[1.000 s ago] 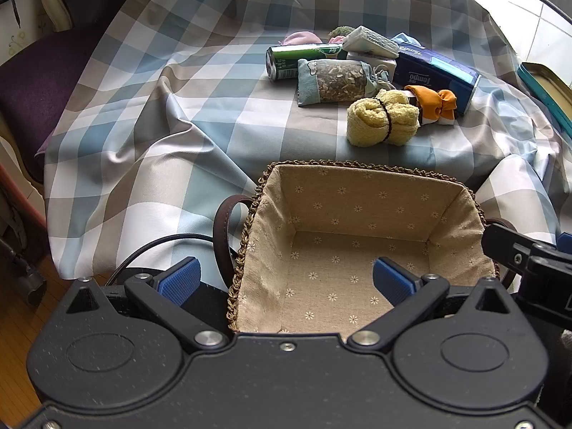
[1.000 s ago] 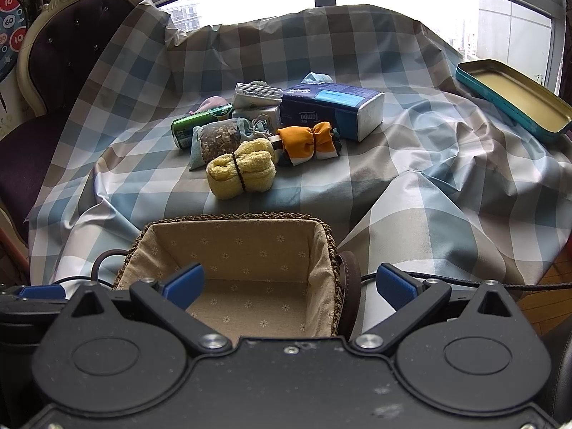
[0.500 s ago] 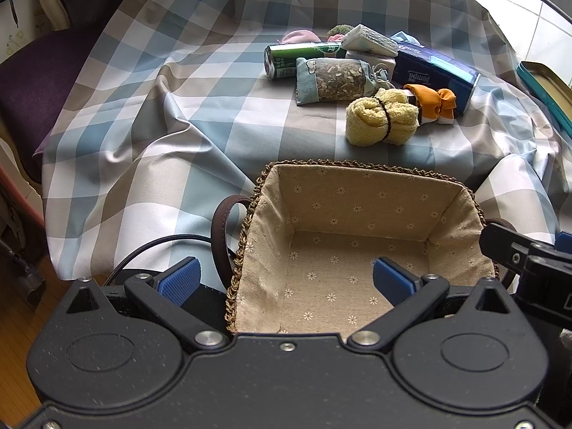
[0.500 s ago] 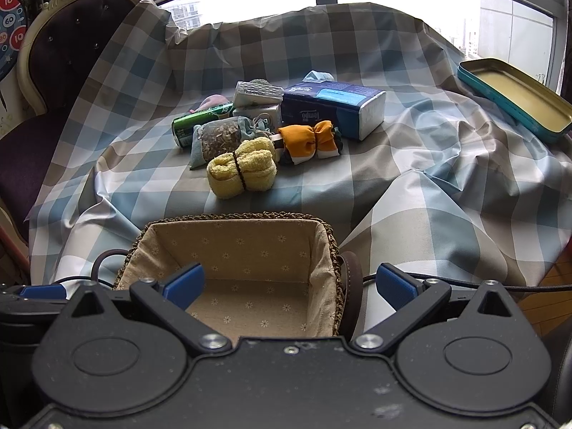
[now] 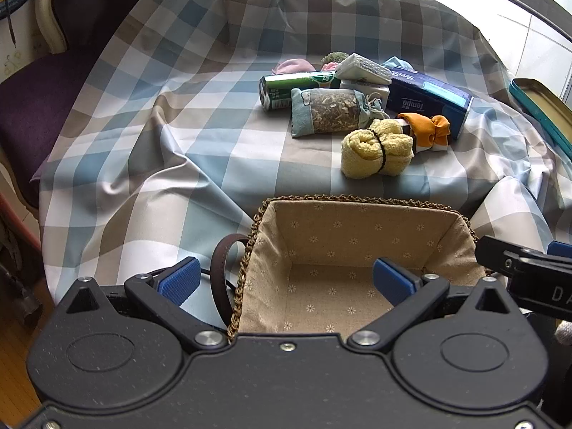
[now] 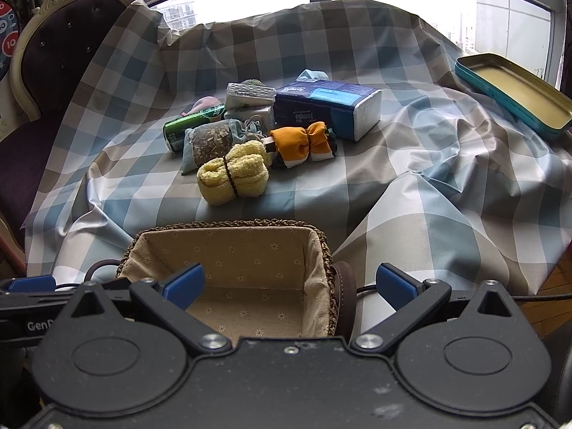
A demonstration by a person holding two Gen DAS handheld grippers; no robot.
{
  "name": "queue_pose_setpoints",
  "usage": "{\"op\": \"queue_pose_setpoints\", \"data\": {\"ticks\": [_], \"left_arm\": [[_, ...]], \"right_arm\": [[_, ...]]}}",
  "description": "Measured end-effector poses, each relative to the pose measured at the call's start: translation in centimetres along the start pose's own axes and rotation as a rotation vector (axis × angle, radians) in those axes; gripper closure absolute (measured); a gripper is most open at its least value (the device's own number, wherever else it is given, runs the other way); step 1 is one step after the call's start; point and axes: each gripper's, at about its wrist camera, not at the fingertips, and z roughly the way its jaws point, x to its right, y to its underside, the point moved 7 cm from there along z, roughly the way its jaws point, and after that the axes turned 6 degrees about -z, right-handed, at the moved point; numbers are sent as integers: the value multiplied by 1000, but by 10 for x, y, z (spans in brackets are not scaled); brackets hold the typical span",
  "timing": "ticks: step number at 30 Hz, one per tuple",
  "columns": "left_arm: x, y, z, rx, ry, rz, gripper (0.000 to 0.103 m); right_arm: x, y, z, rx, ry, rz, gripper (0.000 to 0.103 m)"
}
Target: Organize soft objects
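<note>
Almost nothing changed over last second: view shifts a touch, soft pile untouched. Left hand-held gripper (image 5: 287, 280) spread wide, holding nothing, hovering over near edge of woven fabric-lined basket (image 5: 361, 203). Right hand-held gripper (image 6: 291, 282) likewise wide and unloaded. Basket interior bare. Rolled yellow towel bound with black band (image 6: 232, 173) sits on checked tablecloth (image 6: 411, 164), nearest basket, touching orange fabric bundle (image 6: 304, 143). Blue herb sachet (image 5: 330, 112) just behind. Sorting not begun; towel looks likeliest first pick.
</note>
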Motion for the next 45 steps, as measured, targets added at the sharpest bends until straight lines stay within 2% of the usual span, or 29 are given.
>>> {"op": "queue_pose_setpoints", "data": {"ticks": [8,13,17,22,39,42,45], "left_arm": [[11,-21,20,-8,22,30,3],[20,-35,32,-16,62,40,3],[27,-46,39,3,66,54,4],[37,-54,55,-17,80,63,4],[94,-72,126,-113,117,165,4],[93,-79,138,-115,92,163,4],[79,-89,143,-110,81,121,3]], "right_arm": [[8,-28,13,44,-5,8,0],[16,-44,25,52,-2,28,1],[22,-55,35,62,2,44,1],[30,-67,51,57,2,73,1],[71,-81,97,16,53,169,0],[74,-82,104,5,59,174,0],[74,-84,110,-1,60,174,1]]}}
